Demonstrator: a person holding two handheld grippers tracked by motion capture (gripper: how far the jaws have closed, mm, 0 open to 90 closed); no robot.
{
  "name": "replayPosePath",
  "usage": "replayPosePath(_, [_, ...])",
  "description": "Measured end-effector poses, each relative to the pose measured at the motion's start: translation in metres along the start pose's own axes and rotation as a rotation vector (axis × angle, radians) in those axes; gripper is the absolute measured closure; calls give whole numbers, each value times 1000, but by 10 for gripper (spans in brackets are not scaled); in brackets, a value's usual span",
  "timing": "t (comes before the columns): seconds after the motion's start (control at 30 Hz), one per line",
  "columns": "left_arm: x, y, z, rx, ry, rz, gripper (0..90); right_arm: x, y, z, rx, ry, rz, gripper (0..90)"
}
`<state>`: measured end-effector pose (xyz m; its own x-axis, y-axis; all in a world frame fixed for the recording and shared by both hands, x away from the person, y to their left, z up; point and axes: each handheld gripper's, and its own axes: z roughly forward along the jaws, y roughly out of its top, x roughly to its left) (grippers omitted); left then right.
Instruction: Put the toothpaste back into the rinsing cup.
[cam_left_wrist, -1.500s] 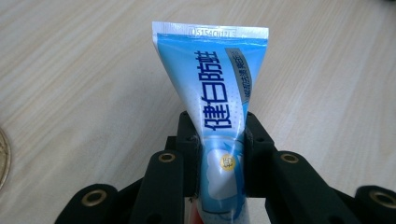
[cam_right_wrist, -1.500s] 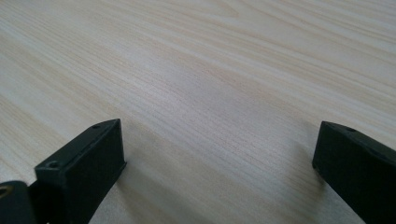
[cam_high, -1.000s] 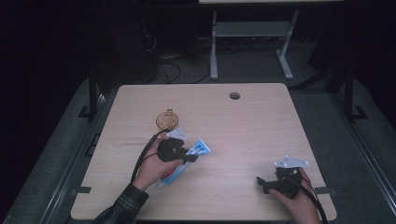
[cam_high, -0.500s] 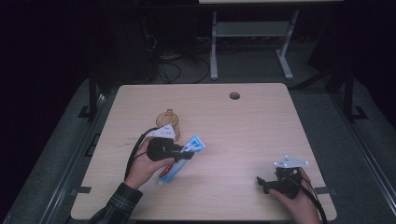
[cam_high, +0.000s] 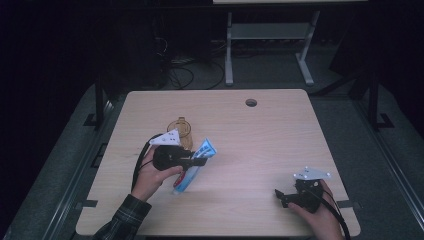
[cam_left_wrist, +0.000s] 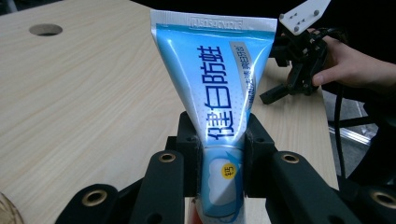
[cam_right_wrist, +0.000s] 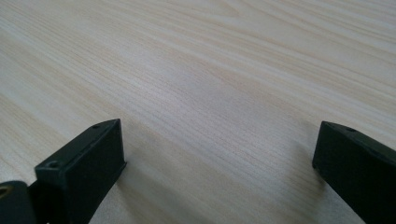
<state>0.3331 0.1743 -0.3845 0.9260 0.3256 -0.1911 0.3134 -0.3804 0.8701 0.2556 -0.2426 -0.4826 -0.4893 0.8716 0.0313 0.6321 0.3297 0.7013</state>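
A blue and white toothpaste tube (cam_high: 196, 165) is clamped at its lower part by my left gripper (cam_high: 199, 161), which is shut on it just above the left half of the table (cam_high: 260, 135). In the left gripper view the tube (cam_left_wrist: 219, 79) stands up between the black jaws of my left gripper (cam_left_wrist: 219, 142), its crimped end on top. My right gripper (cam_high: 281, 196) rests at the table's front right in a hand, and it is open. In the right gripper view my right gripper (cam_right_wrist: 219, 163) has its jaws wide apart over bare wood.
A round amber-brown object (cam_high: 181, 128) sits on the table just behind the left hand. A cable hole (cam_high: 251, 102) is near the far edge. In the left gripper view, the right hand's gripper (cam_left_wrist: 299, 60) shows at the table's edge. Desk legs and cables stand on the dark floor beyond.
The left hand has risen and shifted a little to the left with the toothpaste tube still gripped. The right hand and its gripper have stayed put.
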Motion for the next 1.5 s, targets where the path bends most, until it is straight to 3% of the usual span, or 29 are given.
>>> replayPosePath(0.77, [5, 36, -21, -61, 37, 45, 730, 0, 0, 0, -2, -2, 0, 16])
replayPosePath(1.5, [30, 66, -34, -100, 110, 39, 729, 0, 0, 0, -1, -1, 0, 16])
